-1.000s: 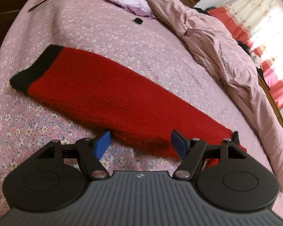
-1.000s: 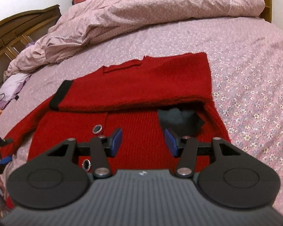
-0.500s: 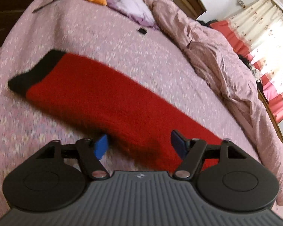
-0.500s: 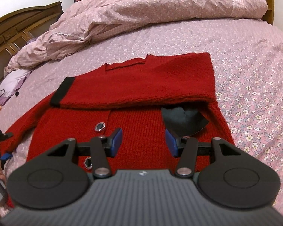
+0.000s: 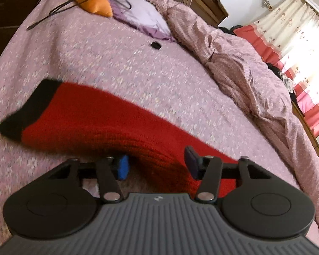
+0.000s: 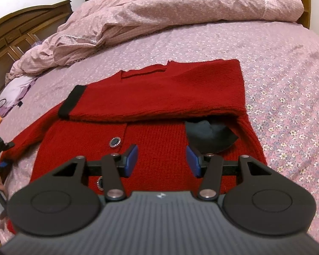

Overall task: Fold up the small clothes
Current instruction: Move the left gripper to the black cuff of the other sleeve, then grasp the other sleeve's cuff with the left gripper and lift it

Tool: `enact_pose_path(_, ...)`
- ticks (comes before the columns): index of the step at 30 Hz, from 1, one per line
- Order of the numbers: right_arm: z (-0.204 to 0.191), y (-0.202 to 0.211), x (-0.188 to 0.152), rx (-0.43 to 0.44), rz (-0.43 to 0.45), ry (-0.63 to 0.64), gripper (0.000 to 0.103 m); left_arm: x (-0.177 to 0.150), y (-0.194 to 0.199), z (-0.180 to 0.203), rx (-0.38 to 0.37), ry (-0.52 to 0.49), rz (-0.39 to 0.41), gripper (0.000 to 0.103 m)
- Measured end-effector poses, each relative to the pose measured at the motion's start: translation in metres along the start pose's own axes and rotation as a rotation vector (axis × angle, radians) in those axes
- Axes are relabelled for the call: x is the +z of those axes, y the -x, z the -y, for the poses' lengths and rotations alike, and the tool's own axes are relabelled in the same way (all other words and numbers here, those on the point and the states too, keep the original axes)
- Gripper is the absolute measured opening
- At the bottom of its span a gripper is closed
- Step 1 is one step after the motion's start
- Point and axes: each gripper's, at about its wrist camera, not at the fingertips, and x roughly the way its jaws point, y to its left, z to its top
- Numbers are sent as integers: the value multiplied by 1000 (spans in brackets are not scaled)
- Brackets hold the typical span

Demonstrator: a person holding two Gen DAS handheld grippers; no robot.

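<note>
Bed (image 6: 276,48) with pink floral sheet carries the red knit cardigan (image 6: 159,148), lying flat near my edge, well clear of the rumpled duvet (image 6: 159,10) along the far side. Open sheet to the right of the cardigan and beyond its collar. One sleeve (image 6: 159,93) is folded across the chest, black cuff (image 6: 72,102) pointing left. The other sleeve (image 5: 100,119) stretches out over bare sheet, its black cuff (image 5: 25,114) at the far tip. My left gripper (image 5: 157,162) angles down at that sleeve near its shoulder end; jaws just been closing, knit bunched between the pads, one pad under the fabric edge, lifted fold there. Blur, so I can't tell if it's fully pinched. My right gripper (image 6: 161,160) hovers tilted down over the cardigan front, jaws parted, nothing in them, buttons (image 6: 114,142) just left of it.
</note>
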Motion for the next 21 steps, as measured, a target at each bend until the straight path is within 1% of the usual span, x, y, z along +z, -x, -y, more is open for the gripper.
enact_pose_path(1, 0, 1, 0, -1, 2, 1, 53, 5, 0, 2, -4, -10, 5, 40)
enact_pose_path(2, 0, 1, 0, -1, 5, 2, 53, 11, 0, 3, -19, -11, 7, 33)
enact_pose_path(3, 1, 2, 0, 1, 7, 1, 52, 16, 0, 5, -36, -9, 12, 29)
enact_pose_path(4, 2, 3, 0, 7, 10, -2, 53, 22, 1, 9, -58, -16, 24, 28)
enact_pose_path(8, 2, 2, -2, 22, 10, -16, 53, 47, 9, 37, -143, -94, 86, 20)
enact_pose_path(13, 0, 3, -4, 39, 9, -12, 53, 75, 18, 84, -265, -166, 153, 18)
enact_pose_path(15, -1, 5, -5, 44, 15, -8, 52, 81, 23, 105, -321, -192, 166, 18)
enact_pose_path(18, 1, 7, -5, 46, 24, -17, 52, 79, 32, 134, -403, -239, 163, 18)
enact_pose_path(21, 4, 7, -6, 46, 23, -34, 52, 64, 41, 168, -480, -284, 141, 18)
